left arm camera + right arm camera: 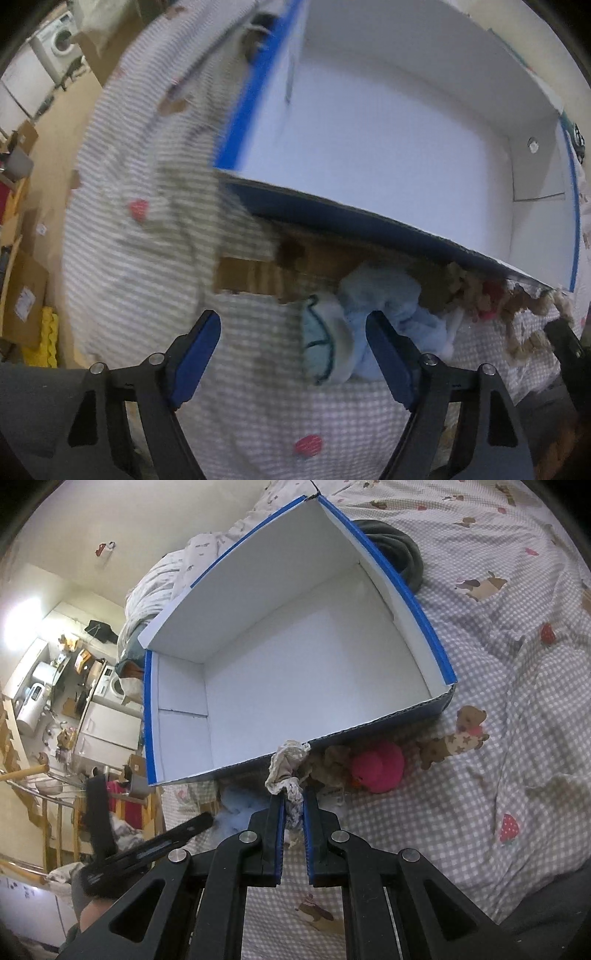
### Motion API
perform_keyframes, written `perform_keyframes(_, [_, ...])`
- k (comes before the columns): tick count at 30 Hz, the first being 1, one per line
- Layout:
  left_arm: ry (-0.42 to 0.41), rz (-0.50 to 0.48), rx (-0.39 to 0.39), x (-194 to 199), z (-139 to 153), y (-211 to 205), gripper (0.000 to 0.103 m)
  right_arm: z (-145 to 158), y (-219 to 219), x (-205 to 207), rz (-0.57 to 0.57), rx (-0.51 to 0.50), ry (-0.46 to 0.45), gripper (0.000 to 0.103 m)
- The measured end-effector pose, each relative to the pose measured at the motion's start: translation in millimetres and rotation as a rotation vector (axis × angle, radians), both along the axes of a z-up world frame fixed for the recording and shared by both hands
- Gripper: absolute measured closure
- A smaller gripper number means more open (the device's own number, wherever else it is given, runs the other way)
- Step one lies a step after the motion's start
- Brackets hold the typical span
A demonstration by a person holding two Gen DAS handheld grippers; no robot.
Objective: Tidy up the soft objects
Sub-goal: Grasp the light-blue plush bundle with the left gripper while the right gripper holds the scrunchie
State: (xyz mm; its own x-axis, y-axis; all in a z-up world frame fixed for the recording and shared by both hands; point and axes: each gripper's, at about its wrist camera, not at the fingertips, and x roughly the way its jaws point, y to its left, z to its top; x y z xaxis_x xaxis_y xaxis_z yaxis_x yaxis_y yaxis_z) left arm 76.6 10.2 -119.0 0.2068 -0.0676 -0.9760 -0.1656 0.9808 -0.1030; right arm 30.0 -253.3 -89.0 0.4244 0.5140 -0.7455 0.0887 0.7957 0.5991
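A blue box with a white inside lies open on the bed; it also shows in the left wrist view. My right gripper is shut on a beige crocheted cloth and holds it at the box's near wall. A pink plush duck, a brown teddy bear and a grey-brown plush lie against that wall. My left gripper is open just over a light blue plush with a teal-edged part.
The bed has a grey checked sheet with strawberry and dog prints. A dark grey rolled item lies behind the box. A rumpled duvet lies at the box's far left. Cardboard boxes stand on the floor beside the bed.
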Motion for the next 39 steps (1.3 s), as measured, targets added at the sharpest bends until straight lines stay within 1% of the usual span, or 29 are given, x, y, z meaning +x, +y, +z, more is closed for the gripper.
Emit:
perform_keyframes(2, [0.034, -0.015, -0.026, 6, -10, -9, 0.024, 1, -2, -1, -0.008, 0.005, -0.004, 0.092])
perform_keyframes(3, [0.064, -0.030, -0.040, 8, -18, -14, 0.024, 1, -3, -1, -0.013, 0.007, -0.003, 0.092])
perform_keyframes(5, [0.126, -0.055, -0.037, 9, -32, -22, 0.024, 0, -6, -1, -0.022, 0.012, 0.000, 0.092])
perform_keyframes(6, [0.140, -0.052, -0.031, 8, -38, -23, 0.026, 0, -6, -1, -0.025, 0.012, 0.001, 0.092])
perform_keyframes(8, [0.120, -0.038, -0.030, 8, -40, -21, 0.053, 0, -5, 0, -0.025, 0.009, 0.003, 0.092])
perform_keyframes(9, [0.110, -0.035, -0.050, 7, -40, -20, 0.061, 0, -5, -1, -0.023, 0.007, 0.003, 0.092])
perform_keyframes(10, [0.096, -0.036, -0.087, 6, -38, -19, 0.074, 0, -4, 0, -0.022, 0.003, 0.004, 0.092])
perform_keyframes(11, [0.087, -0.045, -0.085, 4, -34, -18, 0.076, -1, -4, 0, -0.022, 0.000, 0.004, 0.092])
perform_keyframes(14, [0.062, -0.088, -0.047, -2, -23, -21, 0.079, -1, -4, 1, -0.025, -0.005, 0.007, 0.092])
perform_keyframes(15, [0.054, -0.086, -0.034, -5, -18, -20, 0.079, -1, -5, 1, -0.026, -0.004, 0.009, 0.092])
perform_keyframes(18, [0.016, -0.078, -0.036, -15, -2, -12, 0.079, -3, -4, 2, -0.026, 0.000, 0.012, 0.092])
perform_keyframes(19, [-0.009, -0.080, -0.018, -19, 6, -8, 0.079, -2, -4, 2, -0.023, -0.002, 0.011, 0.092])
perform_keyframes(21, [-0.065, -0.084, 0.051, -29, 22, 0, 0.079, -2, -2, 1, -0.019, -0.009, 0.006, 0.092])
perform_keyframes(24, [-0.098, -0.083, 0.081, -42, 33, 1, 0.079, -1, -1, 1, -0.014, -0.010, 0.001, 0.092])
perform_keyframes(28, [-0.104, -0.089, 0.088, -53, 29, 1, 0.079, -2, 3, 1, -0.005, -0.025, 0.004, 0.092])
perform_keyframes(31, [-0.094, -0.083, 0.105, -52, 17, 3, 0.079, -2, 6, 0, 0.005, -0.034, 0.005, 0.092])
perform_keyframes(34, [-0.090, -0.078, 0.115, -48, 17, 2, 0.079, -1, 7, -1, 0.008, -0.044, -0.001, 0.092])
perform_keyframes(39, [-0.120, -0.078, 0.126, -51, 25, 1, 0.079, -1, 10, -2, 0.012, -0.053, 0.001, 0.092])
